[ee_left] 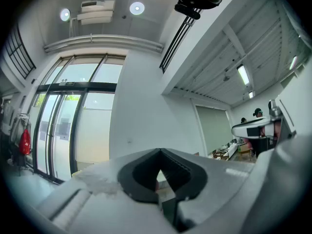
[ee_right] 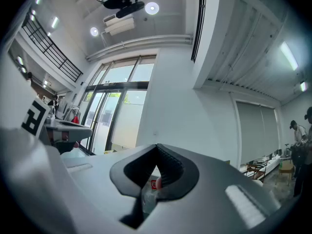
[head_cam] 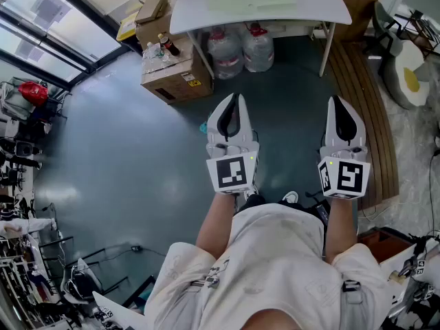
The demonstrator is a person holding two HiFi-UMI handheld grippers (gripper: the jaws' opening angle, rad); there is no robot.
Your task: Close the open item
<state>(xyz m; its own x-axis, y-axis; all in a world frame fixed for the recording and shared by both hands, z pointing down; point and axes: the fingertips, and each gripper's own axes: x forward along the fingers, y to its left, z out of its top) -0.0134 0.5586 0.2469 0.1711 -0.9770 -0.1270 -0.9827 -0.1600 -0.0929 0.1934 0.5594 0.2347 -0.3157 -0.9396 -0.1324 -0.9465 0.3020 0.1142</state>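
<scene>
I hold both grippers side by side at waist height, pointing forward and slightly upward. My left gripper [head_cam: 234, 99] is shut with nothing in it; its tips meet in the left gripper view [ee_left: 159, 151]. My right gripper [head_cam: 338, 100] is likewise shut and empty, its jaws touching in the right gripper view [ee_right: 157, 146]. Ahead stands a white table [head_cam: 261, 5]. To its left, a small cardboard box [head_cam: 152, 9] with a raised flap sits on a stack beside a bigger carton [head_cam: 177, 75] that carries bottles. Neither gripper is near the boxes.
Two water jugs [head_cam: 240, 49] with red caps stand under the table. A wooden platform [head_cam: 364, 95] runs along the right. Glass doors [head_cam: 41, 33] line the left wall. Racks and gear crowd the lower left [head_cam: 27, 253]. Two people stand far off [ee_left: 256, 113].
</scene>
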